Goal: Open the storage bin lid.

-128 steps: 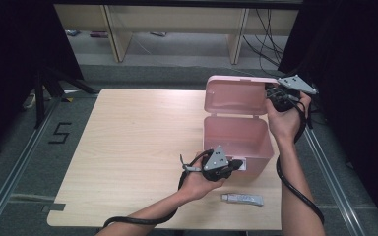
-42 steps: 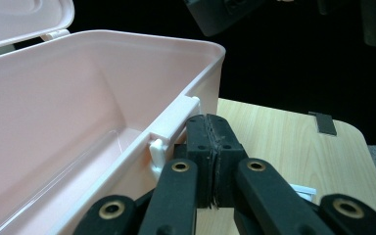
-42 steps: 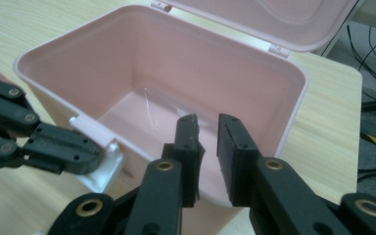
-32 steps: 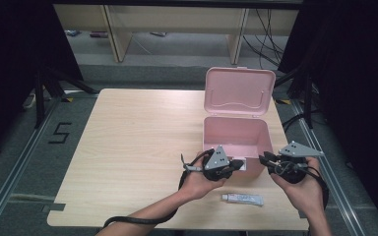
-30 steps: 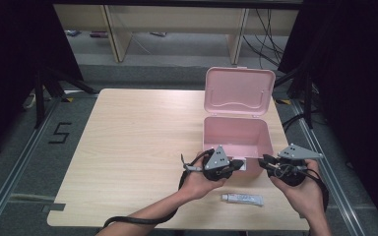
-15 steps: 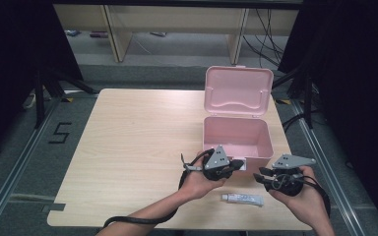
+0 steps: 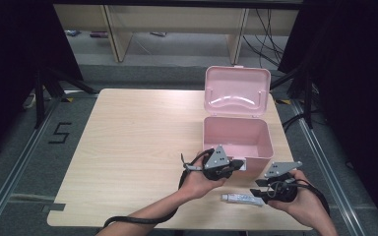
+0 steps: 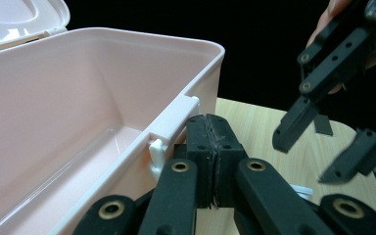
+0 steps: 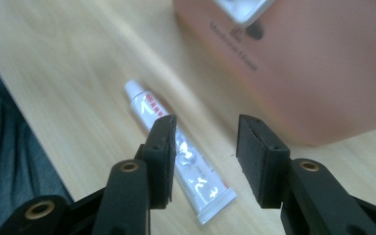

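Note:
An open pink plastic box [image 7: 234,137] stands at the table's right side with its lid [image 7: 236,91] upright behind it. My left gripper [image 7: 235,165] rests against the box's front wall. In the left gripper view its jaws [image 8: 210,147] are pressed together, shut on nothing, right beside the box's front latch [image 8: 174,126]. A small white tube [image 7: 241,198] lies flat near the front edge, in front of the box. My right gripper [image 7: 257,190] hangs open just above the tube's right end. In the right gripper view the tube [image 9: 176,152] lies under its left jaw.
The light wooden table [image 7: 138,147] has wide bare room to the left of the box. Its front edge runs just behind the tube. The box's inside [image 8: 68,122] looks empty. Black curtains and shelving stand beyond the table.
My right gripper left the box lid, came down to the table's front right, and moved left and lower over the tube. The lid stays open. The left gripper has not moved.

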A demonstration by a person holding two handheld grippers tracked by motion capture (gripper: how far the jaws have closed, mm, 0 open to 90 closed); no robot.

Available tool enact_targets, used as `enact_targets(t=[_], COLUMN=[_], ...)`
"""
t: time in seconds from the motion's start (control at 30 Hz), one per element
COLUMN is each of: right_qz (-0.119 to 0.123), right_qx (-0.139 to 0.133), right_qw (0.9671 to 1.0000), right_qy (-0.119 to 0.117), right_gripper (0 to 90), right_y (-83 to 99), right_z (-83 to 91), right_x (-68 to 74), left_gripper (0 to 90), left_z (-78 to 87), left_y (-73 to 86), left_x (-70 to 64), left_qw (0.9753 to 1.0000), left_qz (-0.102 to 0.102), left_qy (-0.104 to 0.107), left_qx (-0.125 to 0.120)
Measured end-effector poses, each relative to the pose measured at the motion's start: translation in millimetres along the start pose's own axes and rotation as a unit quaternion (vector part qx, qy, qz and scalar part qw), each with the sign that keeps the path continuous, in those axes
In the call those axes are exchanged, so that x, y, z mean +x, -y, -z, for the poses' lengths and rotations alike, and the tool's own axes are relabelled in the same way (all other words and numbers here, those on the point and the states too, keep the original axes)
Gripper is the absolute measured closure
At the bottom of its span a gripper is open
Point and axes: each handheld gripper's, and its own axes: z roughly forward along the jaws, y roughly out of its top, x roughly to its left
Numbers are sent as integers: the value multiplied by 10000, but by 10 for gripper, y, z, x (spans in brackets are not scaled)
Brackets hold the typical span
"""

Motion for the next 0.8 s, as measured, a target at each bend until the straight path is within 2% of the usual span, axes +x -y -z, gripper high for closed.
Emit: enact_targets(t=[0.03,0.07,0.1,0.13,0.17,0.2,0.3,0.33,0.37,0.47,0.5,0.53,0.6,0.63,0.67,0.7,0.8], right_qz=[24,-100,-100,241,37,-55,-116,-164,-17,-74,-103,-103,12,-207,-207,-57,-68], right_qx=[108,226,226,234,245,319,299,344,305,343,369,375,295,392,392,279,326], right_qw=[9999,9995,9995,9993,9995,9992,9992,9988,9992,9991,9988,9989,9992,9985,9985,9993,9990], right_qy=[-98,-218,-218,-176,-175,-236,-235,-313,-255,-248,-310,-262,-258,-310,-310,-247,-301], right_gripper=[577,573,573,566,563,561,559,558,556,555,555,554,554,554,554,555,558], right_y=[17,22,22,38,56,63,68,71,70,65,63,61,63,63,63,78,77], right_z=[-24,-20,-20,-42,-55,-50,-47,-42,-35,-15,-8,0,0,26,26,15,25], right_x=[-5,7,7,-50,-25,-12,-13,-5,-25,-16,-8,-8,-14,13,13,-7,-12], left_gripper=[883,884,885,885,885,885,885,885,886,887,888,888,888,888,888,889,889], left_z=[-2,-5,-5,-7,-17,-20,-23,-23,-31,-33,-34,-33,-32,-23,-23,-29,-29], left_y=[-1,-2,-2,-5,-9,-11,-14,-15,-15,-17,-17,-16,-15,-21,-21,-17,-20], left_x=[2,4,4,6,5,4,3,3,8,6,3,0,-2,0,0,-1,4], left_qw=[10000,10000,10000,10000,10000,10000,10000,10000,10000,10000,10000,10000,10000,10000,10000,10000,10000], left_qz=[4,7,7,-9,5,-2,-29,-29,-28,-36,-36,-39,-30,-31,-31,-27,-35], left_qy=[8,21,21,27,44,44,45,45,82,81,79,65,57,31,31,57,54], left_qx=[-3,-2,-2,7,5,8,29,32,-2,13,13,18,20,55,55,58,45])
